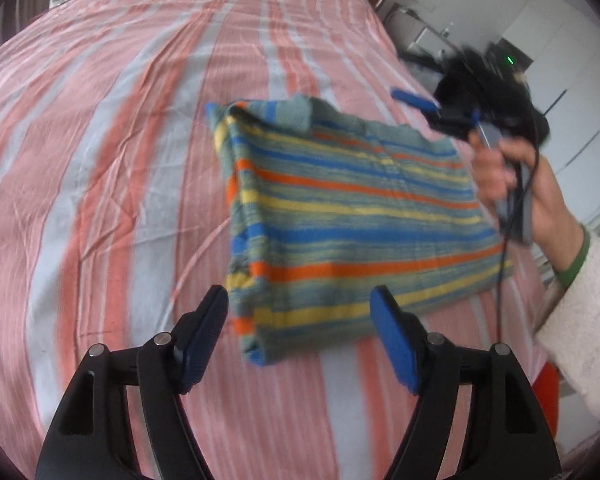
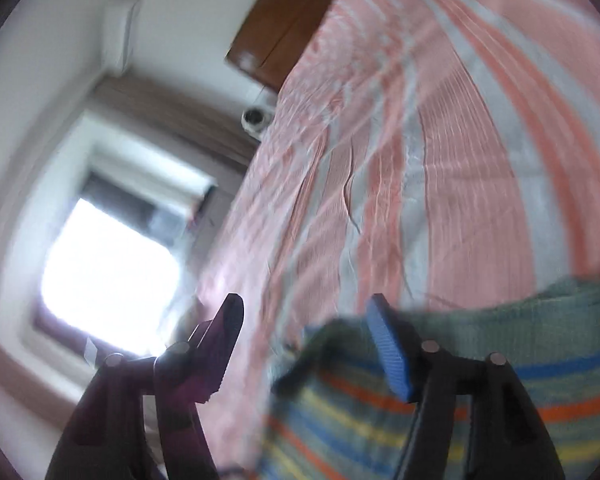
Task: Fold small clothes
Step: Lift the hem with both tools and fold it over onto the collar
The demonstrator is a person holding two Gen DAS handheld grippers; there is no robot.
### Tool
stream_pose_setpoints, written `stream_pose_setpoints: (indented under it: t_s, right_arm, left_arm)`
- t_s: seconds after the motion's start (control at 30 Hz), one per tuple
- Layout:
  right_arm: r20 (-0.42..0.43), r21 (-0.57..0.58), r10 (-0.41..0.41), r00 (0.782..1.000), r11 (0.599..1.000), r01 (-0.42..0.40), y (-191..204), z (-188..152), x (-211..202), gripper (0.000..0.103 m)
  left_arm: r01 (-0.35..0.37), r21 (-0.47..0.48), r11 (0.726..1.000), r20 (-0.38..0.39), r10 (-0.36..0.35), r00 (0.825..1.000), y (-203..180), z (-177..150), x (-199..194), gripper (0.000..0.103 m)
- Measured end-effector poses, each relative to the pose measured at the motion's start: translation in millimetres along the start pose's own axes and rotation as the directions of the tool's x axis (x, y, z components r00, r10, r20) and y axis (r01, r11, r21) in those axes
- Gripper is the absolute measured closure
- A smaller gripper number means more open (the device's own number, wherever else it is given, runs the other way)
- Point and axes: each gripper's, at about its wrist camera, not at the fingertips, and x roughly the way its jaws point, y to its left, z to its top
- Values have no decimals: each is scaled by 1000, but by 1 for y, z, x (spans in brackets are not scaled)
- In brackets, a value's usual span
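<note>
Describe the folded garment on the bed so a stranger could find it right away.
Start at the bed, covered by a pink-and-white striped sheet. Toward its right side lies a folded knit garment, between the two open grippers. It alone carries grey-green knit with narrow orange, yellow and blue stripes.

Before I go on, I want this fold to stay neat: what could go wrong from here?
1. Both grippers have open jaws and hold nothing, so the striped sweater lies loose on the bedsheet; a bump could undo it.
2. The right gripper hangs over the sweater's edge and might snag the knit.
3. The sweater's left edge looks bunched, so the next fold may come out uneven.
</note>
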Motion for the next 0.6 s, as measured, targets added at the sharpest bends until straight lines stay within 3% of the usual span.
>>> stream_pose_setpoints:
  t_s: [0.13, 0.17, 0.27, 0.33, 0.4, 0.47, 0.53, 0.6]
  right_arm:
    - [-96, -150, -68, 993, 987, 53, 10, -38, -41, 39]
    - [-104, -165, -77, 992, 984, 59, 6, -50, -54, 39]
    - [-125, -224, -137, 983, 969, 106, -2, -92, -96, 39]
    - [-131, -280, -215, 968, 944, 171, -13, -116, -115, 39]
    - [-142, -313, -297, 944, 919, 242, -28, -143, -133, 39]
    - [-149, -308, -346, 926, 907, 288, -43, -160, -144, 39]
    - [-117, -314, -403, 908, 882, 351, -54, -188, -169, 39]
    - [-76, -307, -407, 910, 878, 366, -55, -206, -189, 39]
  left_arm:
    - [101, 13, 995, -4, -101, 995, -21, 18, 7, 27]
    - [123, 18, 992, -16, -123, 992, -24, 25, 11, 22]
    - [222, -3, 975, -118, -221, 968, -28, 63, 53, 19]
    - [234, -56, 971, -124, -240, 963, -19, 85, 78, 19]
    - [178, -125, 976, -46, -185, 982, 3, 118, 96, 20]
    - [78, -217, 973, 59, -67, 996, 30, 140, 96, 20]
    - [9, -355, 935, 165, 53, 985, 62, 151, 79, 20]
    - [-17, -432, 902, 214, 120, 969, 79, 145, 55, 20]
